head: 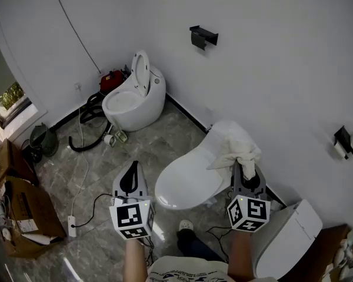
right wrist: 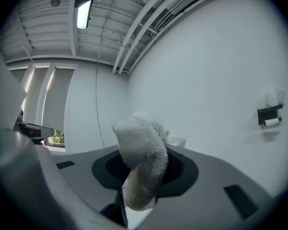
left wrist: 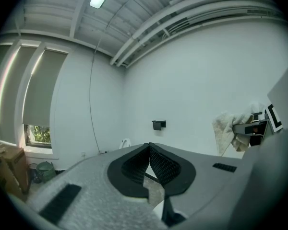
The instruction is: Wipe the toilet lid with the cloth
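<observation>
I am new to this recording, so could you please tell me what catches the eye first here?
The white cloth bunched in the right tool stands out, over the rear of the closed toilet lid at centre. The left tool is shut and empty, left of the lid. A second toilet, lid raised, stands farther back at upper left.

Our left gripper (head: 131, 178) hangs just left of the toilet lid (head: 185, 184), jaws pressed together on nothing. Our right gripper (head: 245, 172) is at the lid's right edge, jaws clamped on the cloth (head: 235, 145).
</observation>
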Tool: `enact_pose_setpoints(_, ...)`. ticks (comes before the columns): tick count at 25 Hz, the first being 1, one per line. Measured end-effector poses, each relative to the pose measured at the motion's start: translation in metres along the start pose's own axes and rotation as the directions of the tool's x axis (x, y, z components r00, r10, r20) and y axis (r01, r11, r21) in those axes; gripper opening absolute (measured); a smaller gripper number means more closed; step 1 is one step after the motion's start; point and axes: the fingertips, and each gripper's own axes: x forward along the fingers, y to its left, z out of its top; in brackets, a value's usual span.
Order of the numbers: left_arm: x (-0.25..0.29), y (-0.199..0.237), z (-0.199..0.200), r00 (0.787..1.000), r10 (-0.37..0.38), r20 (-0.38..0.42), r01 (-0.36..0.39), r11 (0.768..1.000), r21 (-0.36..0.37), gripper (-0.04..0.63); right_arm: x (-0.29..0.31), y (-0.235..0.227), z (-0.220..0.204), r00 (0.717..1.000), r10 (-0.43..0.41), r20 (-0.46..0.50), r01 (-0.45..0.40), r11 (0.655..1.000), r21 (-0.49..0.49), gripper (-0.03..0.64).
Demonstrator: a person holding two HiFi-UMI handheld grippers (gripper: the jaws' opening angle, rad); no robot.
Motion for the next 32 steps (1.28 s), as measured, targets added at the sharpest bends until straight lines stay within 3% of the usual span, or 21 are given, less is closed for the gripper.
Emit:
enact_pose_setpoints(12, 0.093, -0.004, -0.026, 0.996, 0.037, -0.078, -0.038, 0.999, -0.010, 0.008, 0.106, -0.020, -0.029, 0.996, 0.054, -0.075, -0.055, 0.998, -0.010, 0.123)
enact_pose_setpoints(32, 0.159, 0.037, -0.125, 0.966, 0.032, -0.256, -0.041, 0.999, -0.031, 0.008, 0.174, 0.013, -0.135, 0.959, 0.084, -0.270, -0.103, 0.993, -0.056, 0.123)
